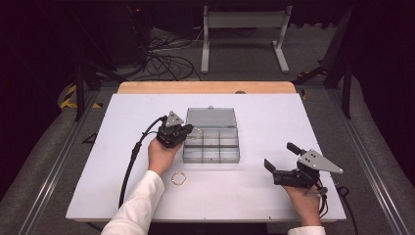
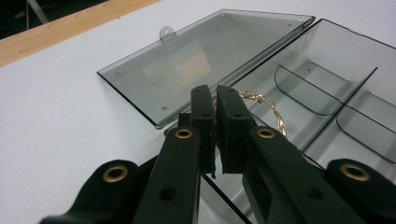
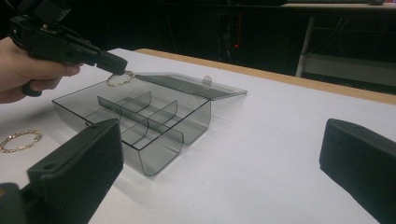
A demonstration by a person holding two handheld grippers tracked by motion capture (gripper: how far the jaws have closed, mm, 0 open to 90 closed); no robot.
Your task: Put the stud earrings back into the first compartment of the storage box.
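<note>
Lowering the gold chain bracelet (image 2: 268, 112) into the clear compartment box (image 1: 211, 153) is judged to be the step in hand. The bracelet is pinched between the closed jaws of the left gripper (image 1: 188, 132) and hangs over the compartment at the box's 10 o'clock corner, just inside the wall next to the opened lid (image 1: 211, 117), which lies flat on the table (image 1: 274, 117) at 12 o'clock from the box. In the right gripper view the loop (image 3: 120, 78) is seen dangling above the rim, not yet resting on the floor of the compartment.

To do this well, the gripper is best kept clear of the dividers and centred over 1 compartment, so that the whole loop falls inside and no part drapes across the rim or onto the lid hinge. The jaws are better opened only once most of the chain is below the wall's top edge.

A second gold bracelet (image 1: 178, 178) lies on the table at 7 o'clock from the box, near the left forearm. The right gripper (image 1: 284, 171) rests at 4 o'clock from the box, well apart, its jaws wide and holding nothing.
</note>
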